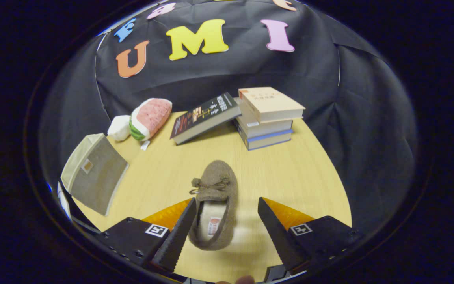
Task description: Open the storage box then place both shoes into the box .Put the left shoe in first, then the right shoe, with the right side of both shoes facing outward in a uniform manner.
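Gripper (pixel 224 205) fingers stand spread around a brown fuzzy slipper (pixel 215 197) lying on the wooden worktop (pixel 290 173), its heel between them beside the left finger, with the grey fabric storage box (pixel 95 173) off left.

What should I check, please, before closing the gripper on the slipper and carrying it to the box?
1. Gripper open: ok, fingers spread apart.
2. Slipper between the fingers: ok, heel end sits in the gap, nearer one finger.
3. Both fingers pressing on it: not ok, the other finger stands clear.
4. Storage box open: cannot tell.
5. Left or right shoe: cannot tell.
6. Table path to the box: ok; books and plush toy lie beyond.
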Available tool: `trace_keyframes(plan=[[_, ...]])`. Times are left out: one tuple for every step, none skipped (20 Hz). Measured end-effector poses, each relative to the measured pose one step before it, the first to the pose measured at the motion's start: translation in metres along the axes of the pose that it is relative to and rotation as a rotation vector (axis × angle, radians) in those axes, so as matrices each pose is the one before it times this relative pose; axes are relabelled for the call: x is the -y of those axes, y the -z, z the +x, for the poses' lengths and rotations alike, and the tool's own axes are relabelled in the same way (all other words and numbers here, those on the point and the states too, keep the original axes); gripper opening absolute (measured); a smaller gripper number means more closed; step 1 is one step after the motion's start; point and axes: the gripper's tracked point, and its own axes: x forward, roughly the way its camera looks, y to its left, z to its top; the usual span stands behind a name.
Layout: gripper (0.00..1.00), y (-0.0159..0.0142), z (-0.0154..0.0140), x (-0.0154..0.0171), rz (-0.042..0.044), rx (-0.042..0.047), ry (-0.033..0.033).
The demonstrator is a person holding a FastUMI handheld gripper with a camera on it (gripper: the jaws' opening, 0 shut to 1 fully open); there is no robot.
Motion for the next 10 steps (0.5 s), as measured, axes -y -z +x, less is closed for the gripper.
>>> trace_keyframes(plan=[[0.96,0.00574,0.01031,0.00222,-0.00513,-0.02068,-0.00101],[0.96,0.00345,0.00904,0.00138,0.00002,-0.01559,-0.00463],[0.96,0.00308,0.01023,0.00061,0.00046,-0.01687,-0.00456],[0.95,0.0025,0.00884,0.00101,0.00142,-0.01735,-0.0033],[0.95,0.00077,0.00667,0.00103,0.00758,-0.00875,-0.00836],[0.86,-0.00098,0.0073,0.00007,0.01143,-0.01177,0.00125],[0.78,-0.00014,0.00723,0.00118,0.01575,-0.01141,-0.00117],[0.69,0.00175,0.00398,-0.00174,0.01226,-0.01618,-0.00603],[0.6,0.00193,0.00393,0.00077,0.00548,-0.01512,0.00062],[0.52,0.0008,0.00016,-0.00134,0.01531,-0.0124,-0.00744]])
